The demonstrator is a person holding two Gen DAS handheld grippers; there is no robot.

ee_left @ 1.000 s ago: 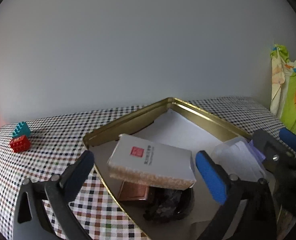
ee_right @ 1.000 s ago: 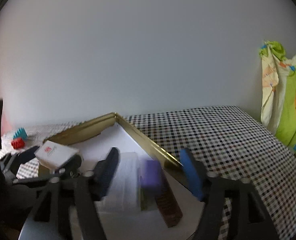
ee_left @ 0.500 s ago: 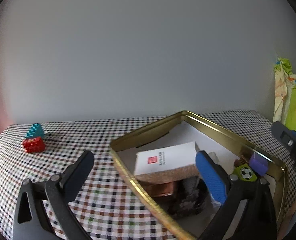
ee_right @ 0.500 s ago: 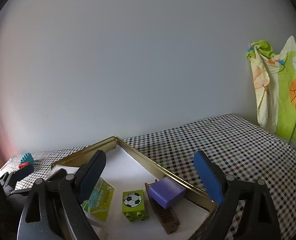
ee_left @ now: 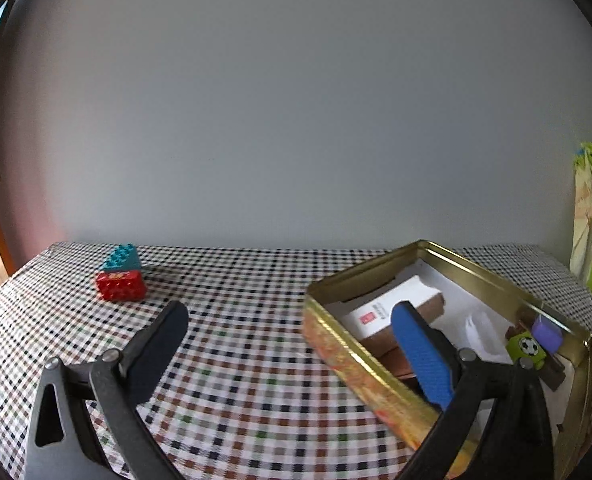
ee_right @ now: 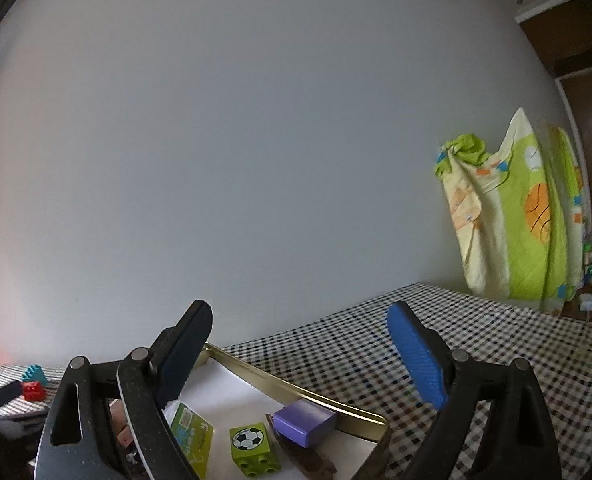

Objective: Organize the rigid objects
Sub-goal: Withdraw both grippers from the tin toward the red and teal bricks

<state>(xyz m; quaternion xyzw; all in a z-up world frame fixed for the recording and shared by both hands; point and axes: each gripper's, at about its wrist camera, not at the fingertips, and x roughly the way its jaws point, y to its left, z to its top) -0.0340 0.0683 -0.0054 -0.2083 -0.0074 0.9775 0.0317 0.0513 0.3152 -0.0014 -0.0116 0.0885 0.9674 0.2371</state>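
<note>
A gold tin box [ee_left: 344, 354] sits on the checked tablecloth, holding a white box with a red square [ee_left: 388, 310], a green football brick [ee_left: 526, 347] and a purple block [ee_left: 548, 334]. A red and teal brick stack [ee_left: 119, 278] stands apart at the far left. My left gripper [ee_left: 291, 332] is open and empty, its right finger over the tin's near rim. My right gripper [ee_right: 300, 346] is open and empty, raised above the tin's [ee_right: 296, 390] far corner, over the football brick [ee_right: 251, 450] and purple block [ee_right: 304, 420]. The brick stack [ee_right: 33, 384] shows far left.
A grey wall backs the table. A green and yellow printed cloth [ee_right: 512, 220] hangs at the right, beyond the table edge. A green printed card [ee_right: 193, 436] lies in the tin beside the right gripper's left finger. Bare checked cloth [ee_left: 231, 320] lies between stack and tin.
Both wrist views swung: the left gripper moved left off the tin's contents, bringing the brick stack nearer centre. The right gripper lifted and turned level, its jaws widening, with the block left in the tin.
</note>
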